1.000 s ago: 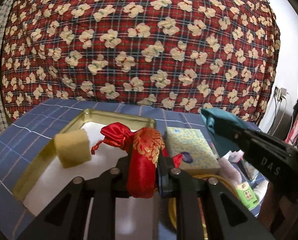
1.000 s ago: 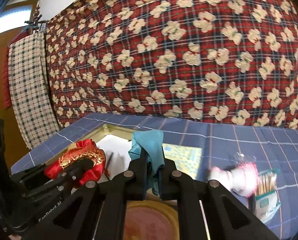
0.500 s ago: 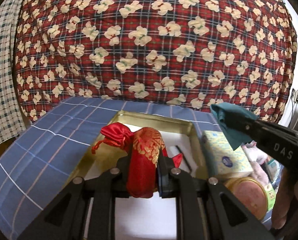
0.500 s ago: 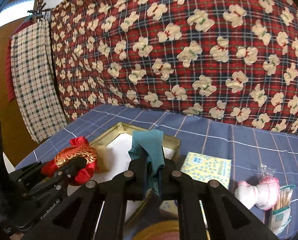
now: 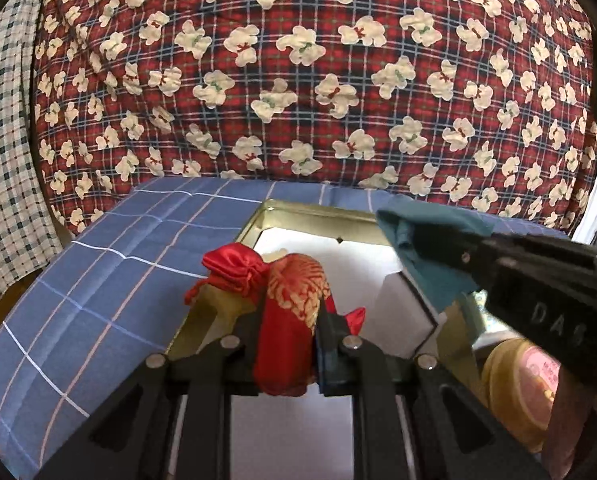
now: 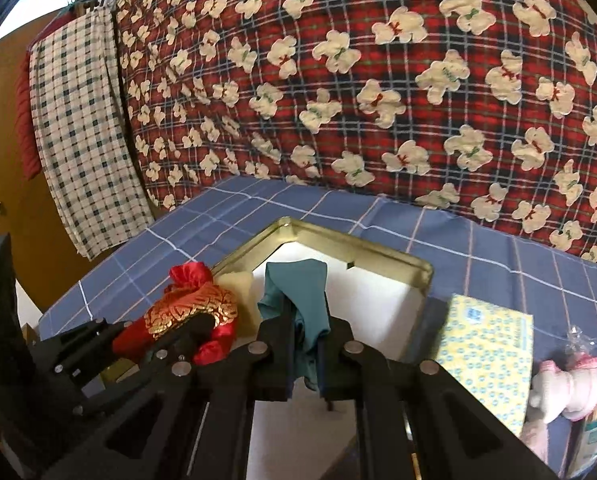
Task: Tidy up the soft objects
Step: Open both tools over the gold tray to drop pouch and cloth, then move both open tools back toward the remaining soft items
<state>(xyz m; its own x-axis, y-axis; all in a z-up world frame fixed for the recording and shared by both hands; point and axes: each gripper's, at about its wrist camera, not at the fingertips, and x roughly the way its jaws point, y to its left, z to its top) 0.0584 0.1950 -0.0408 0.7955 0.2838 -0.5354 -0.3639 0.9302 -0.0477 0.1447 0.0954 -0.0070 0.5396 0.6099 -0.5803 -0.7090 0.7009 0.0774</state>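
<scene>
Right gripper ("DAS" lettering)

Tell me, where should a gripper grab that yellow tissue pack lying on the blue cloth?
Probably by its two long edges, coming straight down from above. The yellow tissue pack lies flat on the blue checked tablecloth, so its broad top faces up. It sits close beside the gold tin, so a sideways approach from that side looks crowded.

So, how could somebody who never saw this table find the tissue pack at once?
Start at the gold tin tray on the blue checked cloth. Just outside its right wall lies the tissue pack, flat and rectangular. Only it is pale yellow with small blue rings; the pink-and-white plush toy beside it is fluffy.
</scene>
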